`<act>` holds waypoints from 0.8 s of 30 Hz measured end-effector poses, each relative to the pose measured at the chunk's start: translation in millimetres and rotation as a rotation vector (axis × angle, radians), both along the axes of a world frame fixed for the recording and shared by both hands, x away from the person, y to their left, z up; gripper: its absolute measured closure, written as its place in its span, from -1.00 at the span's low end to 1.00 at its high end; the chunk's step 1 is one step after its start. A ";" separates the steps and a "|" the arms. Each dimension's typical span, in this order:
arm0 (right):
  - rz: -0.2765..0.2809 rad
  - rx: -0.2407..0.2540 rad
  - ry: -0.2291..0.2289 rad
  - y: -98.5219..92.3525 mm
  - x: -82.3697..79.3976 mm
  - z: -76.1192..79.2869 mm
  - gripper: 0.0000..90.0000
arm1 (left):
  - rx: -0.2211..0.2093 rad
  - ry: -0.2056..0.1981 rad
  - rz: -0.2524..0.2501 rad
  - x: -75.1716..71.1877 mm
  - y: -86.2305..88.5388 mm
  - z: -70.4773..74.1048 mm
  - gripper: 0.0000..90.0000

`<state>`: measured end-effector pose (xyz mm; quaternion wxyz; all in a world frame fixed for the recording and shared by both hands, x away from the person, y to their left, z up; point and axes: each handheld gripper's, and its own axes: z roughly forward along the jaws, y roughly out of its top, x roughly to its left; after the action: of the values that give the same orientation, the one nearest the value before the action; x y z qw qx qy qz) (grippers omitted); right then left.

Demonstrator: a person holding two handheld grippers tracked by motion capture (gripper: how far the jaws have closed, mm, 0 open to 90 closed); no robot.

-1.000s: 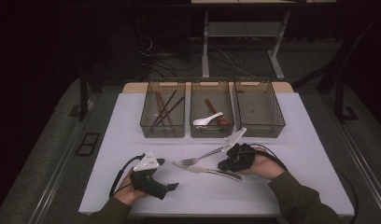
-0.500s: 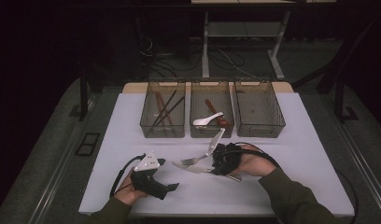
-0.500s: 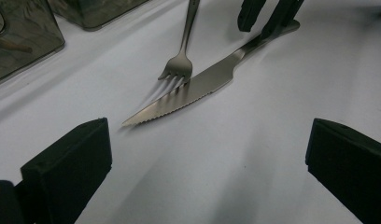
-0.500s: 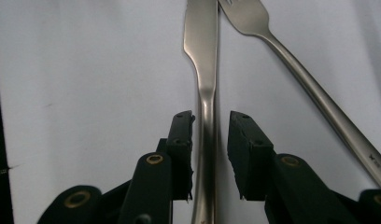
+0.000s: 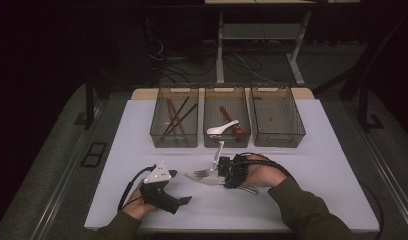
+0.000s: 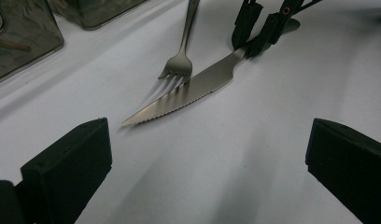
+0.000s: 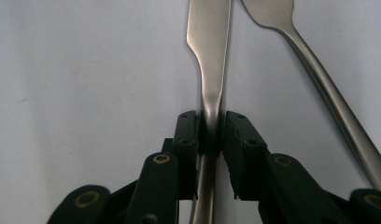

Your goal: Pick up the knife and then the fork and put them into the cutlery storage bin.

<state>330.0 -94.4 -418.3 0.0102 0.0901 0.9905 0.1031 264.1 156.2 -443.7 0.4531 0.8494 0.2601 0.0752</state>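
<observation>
White rectangular tabletop (image 5: 337, 150), brightly lit, amid dark surroundings. Grey carpeted floor (image 5: 52, 165) left and right. Far side: white metal-legged desk frame (image 5: 257, 35) with tangled black cables (image 5: 167, 60) on floor beneath. Black square floor plate (image 5: 93, 154) near left. Dark upright post (image 5: 363, 95) at right. Walls lost in shadow.

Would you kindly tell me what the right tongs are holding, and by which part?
The right tongs are shut on the knife, gripping its handle just behind the blade. The fork lies free beside it.
</observation>
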 end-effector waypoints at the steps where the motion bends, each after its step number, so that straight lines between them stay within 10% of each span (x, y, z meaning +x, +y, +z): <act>1: 0.001 -0.011 0.001 1.8 -0.1 0.0 0.66 | 0.002 0.000 -0.001 0.0 0.0 0.0 -1.00; 24: 0.050 -0.071 -0.011 10.5 -1.2 1.0 0.78 | 0.000 -0.002 0.001 0.2 0.7 0.2 -1.00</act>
<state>328.8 -83.9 -417.3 0.0164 0.0643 0.9954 0.0685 264.3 157.0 -443.6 0.4534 0.8491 0.2601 0.0761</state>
